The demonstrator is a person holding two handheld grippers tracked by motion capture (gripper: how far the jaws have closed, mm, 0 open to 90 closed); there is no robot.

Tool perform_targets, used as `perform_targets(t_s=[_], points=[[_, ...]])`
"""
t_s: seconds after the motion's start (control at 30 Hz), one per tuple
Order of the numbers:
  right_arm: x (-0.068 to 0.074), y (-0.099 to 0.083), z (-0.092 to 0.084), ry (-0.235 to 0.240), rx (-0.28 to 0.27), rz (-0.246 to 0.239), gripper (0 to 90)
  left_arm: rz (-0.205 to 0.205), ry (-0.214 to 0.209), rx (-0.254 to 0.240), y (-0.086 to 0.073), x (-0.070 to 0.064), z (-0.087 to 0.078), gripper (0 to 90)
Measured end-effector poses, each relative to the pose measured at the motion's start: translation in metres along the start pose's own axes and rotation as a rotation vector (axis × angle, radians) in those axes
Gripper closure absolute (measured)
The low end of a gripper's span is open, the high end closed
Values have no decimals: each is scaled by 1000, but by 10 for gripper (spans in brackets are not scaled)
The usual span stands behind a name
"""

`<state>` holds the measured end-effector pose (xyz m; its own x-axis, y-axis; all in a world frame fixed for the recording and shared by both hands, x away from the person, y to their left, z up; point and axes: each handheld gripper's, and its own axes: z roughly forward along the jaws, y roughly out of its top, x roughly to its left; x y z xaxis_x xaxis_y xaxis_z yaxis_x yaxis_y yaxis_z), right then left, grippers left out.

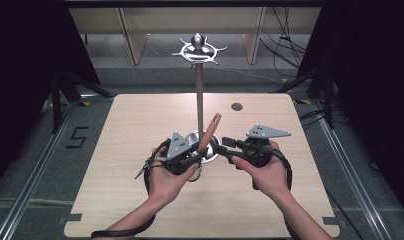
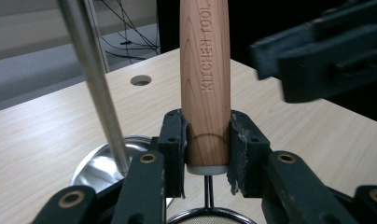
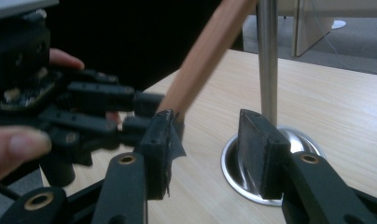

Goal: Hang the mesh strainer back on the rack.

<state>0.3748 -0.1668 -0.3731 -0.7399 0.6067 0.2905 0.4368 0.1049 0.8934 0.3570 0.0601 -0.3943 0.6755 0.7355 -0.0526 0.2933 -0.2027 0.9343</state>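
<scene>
A wooden handle (image 1: 209,132) stamped "KITCHEN TOOL" (image 2: 205,84) stands tilted at mid table. My left gripper (image 1: 202,152) (image 2: 206,140) is shut on its lower end, both pads pressed to the wood. Below the handle a wire stem runs to a round mesh rim (image 2: 205,218). My right gripper (image 1: 225,145) (image 3: 207,144) is open just right of the handle, with nothing between its pads. In the right gripper view the handle (image 3: 203,60) passes just left of the left pad.
A metal stand rises right behind the handle: a thin pole (image 1: 199,97) (image 2: 95,84) (image 3: 267,56), a round shiny base (image 2: 98,165) (image 3: 238,177) and a ring of hooks (image 1: 198,50) on top. The wooden table (image 1: 140,130) has a small hole (image 1: 236,106) at the back.
</scene>
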Motion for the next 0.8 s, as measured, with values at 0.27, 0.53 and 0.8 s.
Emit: perform_targets(t_s=[0.27,0.53,0.8], points=[[-2,4,7,-2,-48,22,561,19,-8,-1,1,-9,6,681],[-4,7,10,-8,-27,48,575,29,-8,-6,-1,-14,8,680],[-1,8,15,17,-55,20,697,36,-1,-10,1,-19,10,679]])
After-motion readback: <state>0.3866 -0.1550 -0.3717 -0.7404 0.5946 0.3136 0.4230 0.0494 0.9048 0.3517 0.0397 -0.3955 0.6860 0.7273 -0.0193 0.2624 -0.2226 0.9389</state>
